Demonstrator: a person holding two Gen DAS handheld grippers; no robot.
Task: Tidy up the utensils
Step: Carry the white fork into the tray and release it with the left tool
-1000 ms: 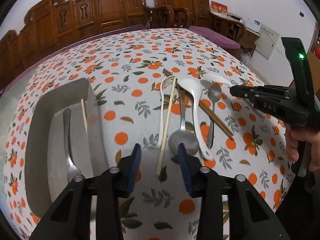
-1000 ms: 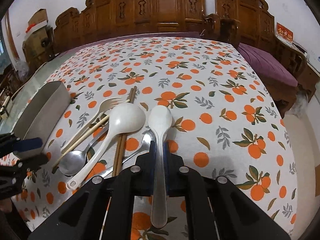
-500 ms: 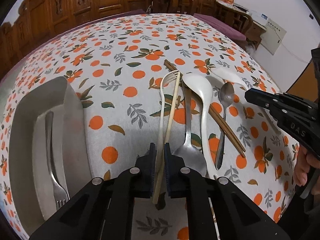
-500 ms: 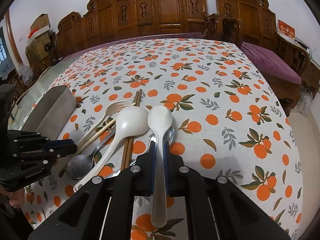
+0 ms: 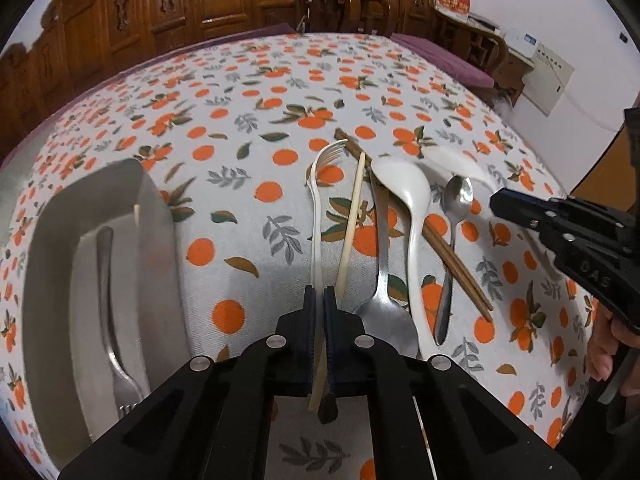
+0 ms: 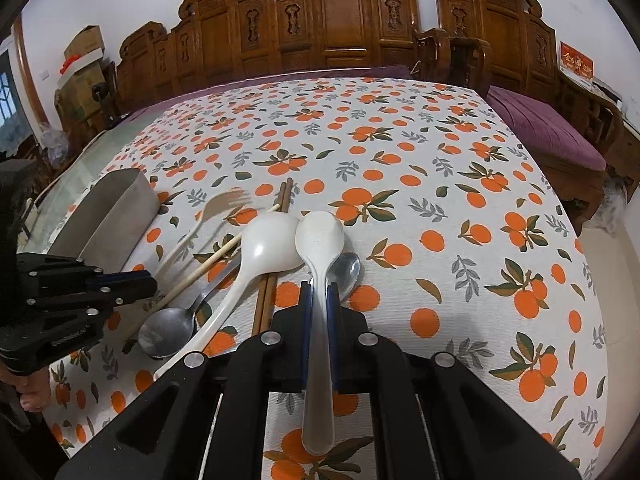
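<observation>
My left gripper is shut on a white plastic fork, and a pale chopstick also passes between its fingers. The fork is blurred in the right wrist view. My right gripper is shut on a white spoon and holds it above the cloth. A grey metal tray at the left holds a metal fork and a chopstick. On the cloth lie a white ladle, a large metal spoon, a small metal spoon and brown chopsticks.
The table carries an orange-print cloth. The tray also shows at the left in the right wrist view. Carved wooden chairs stand behind the table. A purple cushion lies at the right.
My left gripper has closed on the white fork and chopstick and has lifted them slightly. The right gripper keeps hold of the white spoon and has risen a little.
</observation>
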